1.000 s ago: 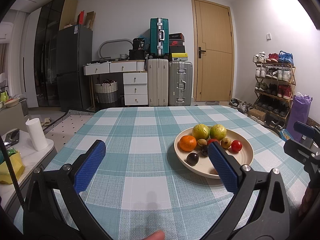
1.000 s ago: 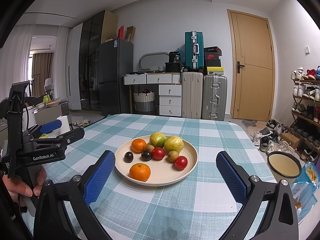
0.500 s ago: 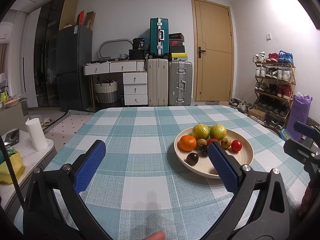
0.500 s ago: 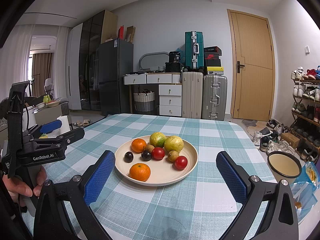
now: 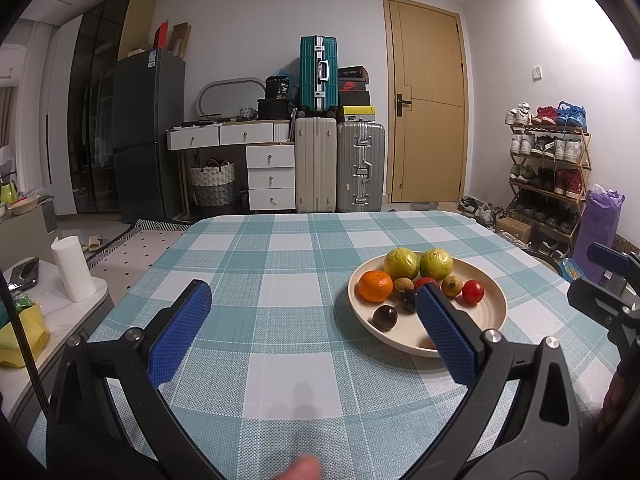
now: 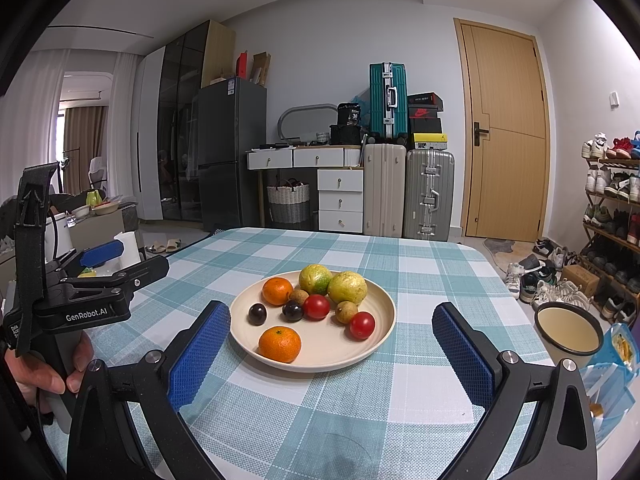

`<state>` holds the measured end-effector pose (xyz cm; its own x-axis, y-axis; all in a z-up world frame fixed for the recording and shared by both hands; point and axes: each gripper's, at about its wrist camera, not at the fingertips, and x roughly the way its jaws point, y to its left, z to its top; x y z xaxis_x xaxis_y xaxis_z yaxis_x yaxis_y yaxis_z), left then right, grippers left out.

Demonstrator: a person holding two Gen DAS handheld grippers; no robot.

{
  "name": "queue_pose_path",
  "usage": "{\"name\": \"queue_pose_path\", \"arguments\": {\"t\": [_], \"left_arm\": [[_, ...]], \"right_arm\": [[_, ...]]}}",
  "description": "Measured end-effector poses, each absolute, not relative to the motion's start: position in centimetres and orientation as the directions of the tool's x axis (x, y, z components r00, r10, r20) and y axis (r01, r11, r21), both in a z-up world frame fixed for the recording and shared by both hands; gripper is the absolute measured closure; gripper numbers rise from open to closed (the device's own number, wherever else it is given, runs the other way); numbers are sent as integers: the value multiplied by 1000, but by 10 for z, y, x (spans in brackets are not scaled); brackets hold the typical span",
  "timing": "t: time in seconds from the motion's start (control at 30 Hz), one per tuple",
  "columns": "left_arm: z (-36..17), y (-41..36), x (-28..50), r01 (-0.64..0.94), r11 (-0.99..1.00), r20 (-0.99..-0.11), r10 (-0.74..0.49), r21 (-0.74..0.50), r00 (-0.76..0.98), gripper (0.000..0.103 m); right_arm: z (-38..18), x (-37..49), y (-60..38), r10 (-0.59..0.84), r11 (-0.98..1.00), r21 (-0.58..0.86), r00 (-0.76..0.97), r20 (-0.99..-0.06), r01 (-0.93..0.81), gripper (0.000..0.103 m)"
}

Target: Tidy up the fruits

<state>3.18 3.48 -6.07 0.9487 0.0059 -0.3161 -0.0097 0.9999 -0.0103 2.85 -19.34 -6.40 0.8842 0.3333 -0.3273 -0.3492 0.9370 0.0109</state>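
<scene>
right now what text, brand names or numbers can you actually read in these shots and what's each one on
"GenRobot.AI": white lettering on the body of the left gripper, seen in the right wrist view.
"36": on the black bag on the white desk.
Nike swoosh, a logo without words: on the red and black shoebox stacked on the silver suitcase.
Too small or blurred to read: the sticker on the dark fridge, the other shoebox labels, and the small print on the left gripper's side.

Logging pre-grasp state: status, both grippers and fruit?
Left gripper open, empty. Right gripper open, empty. Fruit all on plate, untouched. Nothing blocking.
</scene>
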Motion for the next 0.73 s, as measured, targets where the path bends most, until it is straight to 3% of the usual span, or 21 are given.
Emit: {"name": "queue_pose_path", "arguments": {"t": [0.73], "left_arm": [[-65, 34, 37, 16, 1000, -353, -15, 0, 935, 1]], "right_arm": [[-64, 29, -194, 334, 937, 11, 884, -328, -350, 0]]}}
